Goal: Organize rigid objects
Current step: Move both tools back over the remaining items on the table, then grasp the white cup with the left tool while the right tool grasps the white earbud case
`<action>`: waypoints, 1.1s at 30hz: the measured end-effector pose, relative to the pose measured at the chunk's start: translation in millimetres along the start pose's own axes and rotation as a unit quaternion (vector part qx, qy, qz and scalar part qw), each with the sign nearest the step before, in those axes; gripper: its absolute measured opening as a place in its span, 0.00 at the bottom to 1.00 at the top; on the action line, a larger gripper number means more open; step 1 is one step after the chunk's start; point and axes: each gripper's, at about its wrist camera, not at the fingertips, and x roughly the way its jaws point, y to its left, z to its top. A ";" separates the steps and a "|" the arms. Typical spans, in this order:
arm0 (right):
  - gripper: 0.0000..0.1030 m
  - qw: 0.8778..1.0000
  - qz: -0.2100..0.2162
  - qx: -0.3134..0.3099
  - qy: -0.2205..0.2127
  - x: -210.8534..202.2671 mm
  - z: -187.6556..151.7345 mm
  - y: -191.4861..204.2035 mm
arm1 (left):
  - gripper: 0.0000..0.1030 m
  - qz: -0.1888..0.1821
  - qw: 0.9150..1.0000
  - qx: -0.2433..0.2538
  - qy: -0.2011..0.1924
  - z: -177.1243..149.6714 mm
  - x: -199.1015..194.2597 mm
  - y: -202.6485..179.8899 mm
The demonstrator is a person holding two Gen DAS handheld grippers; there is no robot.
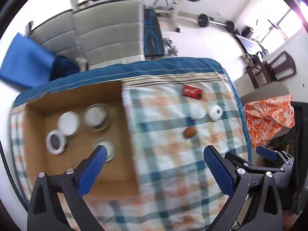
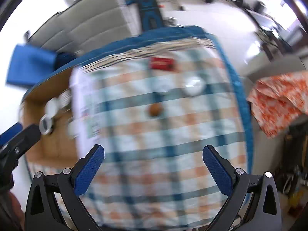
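Observation:
A cardboard box (image 1: 38, 134) on the checked tablecloth holds several round white-lidded jars (image 1: 69, 122). On the cloth to its right lie a red flat box (image 1: 192, 91), two white round objects (image 1: 197, 113) and a small brown oval object (image 1: 190, 131). My left gripper (image 1: 155, 150) is open and empty, above the box's right wall. My right gripper (image 2: 153, 150) is open and empty above the cloth, short of the brown object (image 2: 155, 110), the red box (image 2: 161, 63) and a white object (image 2: 193, 85). The cardboard box (image 2: 55, 146) shows at left. The right wrist view is blurred.
The table (image 1: 236, 104) ends at the right by an orange patterned cloth (image 1: 269, 115). A grey sofa (image 1: 104, 38) and a blue bag (image 1: 25, 59) stand behind the table. Barbells and a bench stand further back.

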 end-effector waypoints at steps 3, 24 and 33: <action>1.00 0.999 0.003 0.036 0.009 25.8 23.2 -38.1 | 1.00 0.004 1.000 0.011 0.013 20.4 34.7 -31.2; 0.52 0.984 0.048 0.137 0.101 199.6 121.5 -91.0 | 1.00 0.032 0.994 -0.011 0.100 82.3 175.8 -59.1; 0.50 0.990 0.016 0.060 0.130 191.8 104.6 -107.5 | 0.69 -0.023 0.991 -0.001 0.134 80.5 196.8 -87.3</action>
